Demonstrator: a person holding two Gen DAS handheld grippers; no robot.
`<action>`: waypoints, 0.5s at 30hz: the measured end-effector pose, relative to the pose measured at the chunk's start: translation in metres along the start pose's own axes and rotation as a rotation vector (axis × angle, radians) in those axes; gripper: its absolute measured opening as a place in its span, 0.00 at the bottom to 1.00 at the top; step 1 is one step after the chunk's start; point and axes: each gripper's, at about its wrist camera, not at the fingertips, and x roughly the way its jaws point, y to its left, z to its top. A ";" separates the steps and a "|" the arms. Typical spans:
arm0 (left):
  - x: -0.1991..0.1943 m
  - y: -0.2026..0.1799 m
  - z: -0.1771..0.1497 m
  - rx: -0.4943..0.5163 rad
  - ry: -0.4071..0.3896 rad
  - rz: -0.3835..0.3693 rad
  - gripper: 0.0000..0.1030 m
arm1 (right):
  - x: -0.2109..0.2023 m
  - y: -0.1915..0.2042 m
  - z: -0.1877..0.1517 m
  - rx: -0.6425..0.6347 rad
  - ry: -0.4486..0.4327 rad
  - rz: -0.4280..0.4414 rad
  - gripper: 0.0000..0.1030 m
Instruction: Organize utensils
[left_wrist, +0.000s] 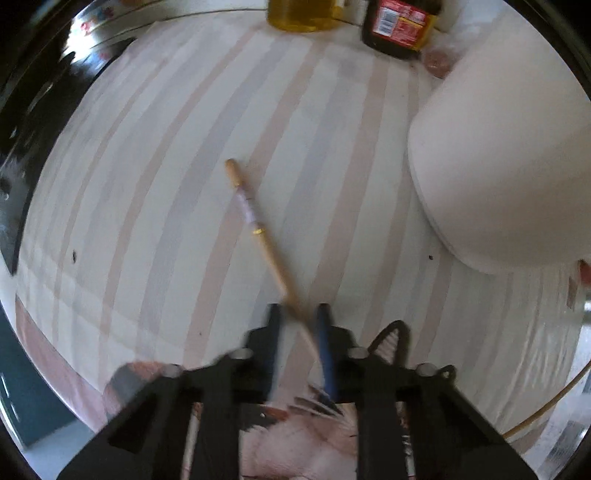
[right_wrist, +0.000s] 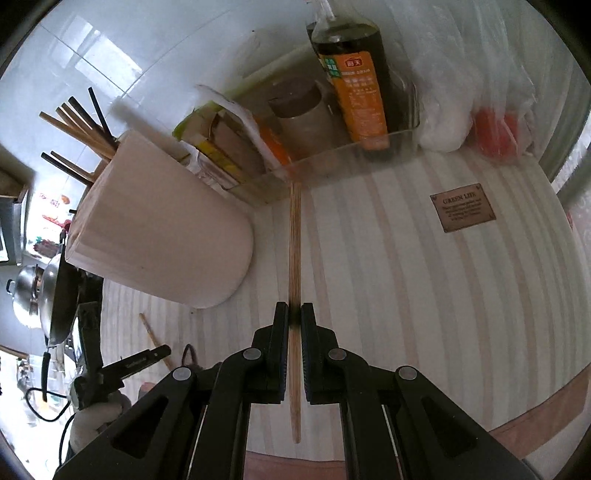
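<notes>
Right wrist view, right gripper (right_wrist: 294, 317) level, clamped on plain bamboo chopstick (right_wrist: 294, 243), left gripper (left_wrist: 298, 314) narrowly parted around banded wooden chopstick (left_wrist: 255, 225), grip unclear, smooth white holder (right_wrist: 159, 225), striped tablecloth (right_wrist: 424, 295).

Glossy white tiled wall (right_wrist: 110, 55) catching bright daylight glare behind the desk (right_wrist: 424, 295), which has a pale pink-and-grey striped cloth, with a steel pot (right_wrist: 24, 291) and dark wok (right_wrist: 61, 295) off to the left.
</notes>
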 end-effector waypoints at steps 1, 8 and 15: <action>0.000 -0.004 -0.001 0.027 -0.002 0.002 0.05 | 0.003 0.001 0.000 -0.006 0.005 0.000 0.06; -0.006 -0.040 -0.022 0.186 -0.013 -0.005 0.04 | 0.012 0.014 -0.001 -0.042 0.036 0.004 0.06; -0.069 -0.025 -0.037 0.204 -0.131 -0.052 0.04 | -0.006 0.028 0.003 -0.073 -0.027 0.016 0.06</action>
